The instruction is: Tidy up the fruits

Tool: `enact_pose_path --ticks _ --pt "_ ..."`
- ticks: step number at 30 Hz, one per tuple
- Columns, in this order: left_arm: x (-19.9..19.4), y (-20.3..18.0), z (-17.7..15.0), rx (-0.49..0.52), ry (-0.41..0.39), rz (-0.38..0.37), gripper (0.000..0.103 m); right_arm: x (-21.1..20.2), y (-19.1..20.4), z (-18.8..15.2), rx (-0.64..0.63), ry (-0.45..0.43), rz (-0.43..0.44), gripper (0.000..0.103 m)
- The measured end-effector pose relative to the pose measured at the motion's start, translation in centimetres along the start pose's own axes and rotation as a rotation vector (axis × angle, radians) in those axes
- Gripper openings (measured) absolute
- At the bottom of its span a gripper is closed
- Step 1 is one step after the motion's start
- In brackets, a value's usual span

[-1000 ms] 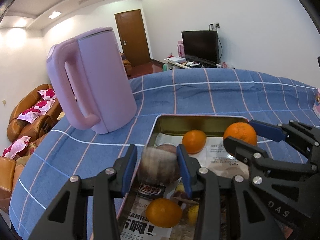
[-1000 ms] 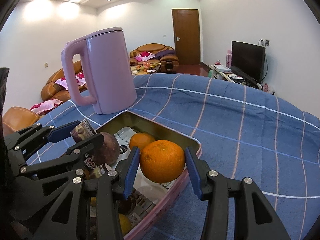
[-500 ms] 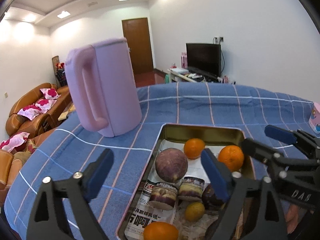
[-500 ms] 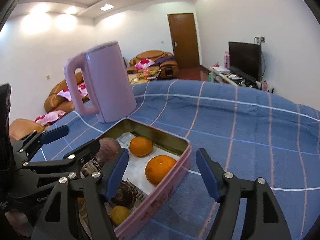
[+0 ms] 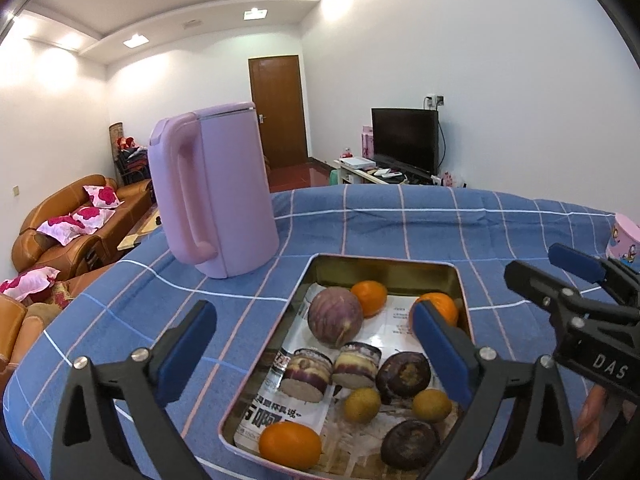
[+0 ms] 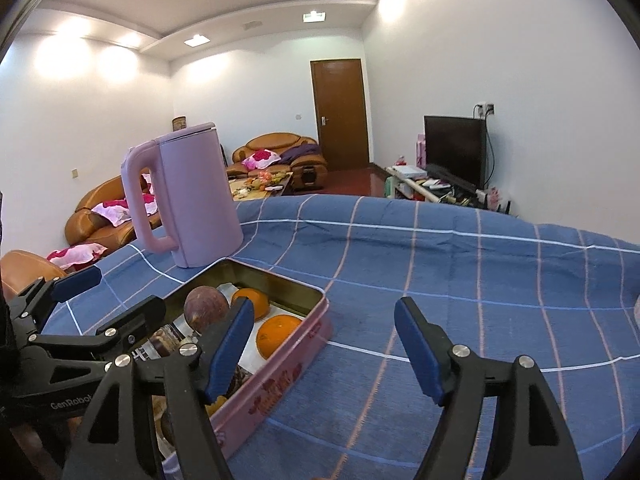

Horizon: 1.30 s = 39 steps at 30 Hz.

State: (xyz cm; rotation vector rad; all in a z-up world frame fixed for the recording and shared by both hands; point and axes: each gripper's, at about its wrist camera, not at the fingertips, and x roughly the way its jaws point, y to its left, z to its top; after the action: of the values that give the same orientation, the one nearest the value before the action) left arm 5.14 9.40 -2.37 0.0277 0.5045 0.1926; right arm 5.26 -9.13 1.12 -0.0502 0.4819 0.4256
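Hovering with left tongs (image 5: pixel 312 356) and right tongs (image 6: pixel 324 352) just sprung apart, empty; the far orange (image 5: pixel 438 307) looks firm and roll-prone, best pinched across its middle.

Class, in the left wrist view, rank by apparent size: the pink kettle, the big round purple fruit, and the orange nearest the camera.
1. Kettle, clearly largest.
2. Purple fruit.
3. Orange; nearness to the camera enlarges it, so the fruits' order is unsure.

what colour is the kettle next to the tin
Pale pink-lilac kettle, seen best in the left wrist view.
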Motion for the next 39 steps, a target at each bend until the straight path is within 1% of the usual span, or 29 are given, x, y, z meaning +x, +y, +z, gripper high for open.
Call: enact_pose_path --ticks 7,39 --pt "-0.6 0.0 -0.3 -0.016 -0.019 0.001 0.100 -0.7 -0.6 0.0 0.016 -0.025 -0.010 0.075" --pt "-1.9 -0.1 -0.3 -0.039 -0.057 -0.014 0.101 -1.5 -0.6 -0.2 0.022 -0.049 0.006 0.075"
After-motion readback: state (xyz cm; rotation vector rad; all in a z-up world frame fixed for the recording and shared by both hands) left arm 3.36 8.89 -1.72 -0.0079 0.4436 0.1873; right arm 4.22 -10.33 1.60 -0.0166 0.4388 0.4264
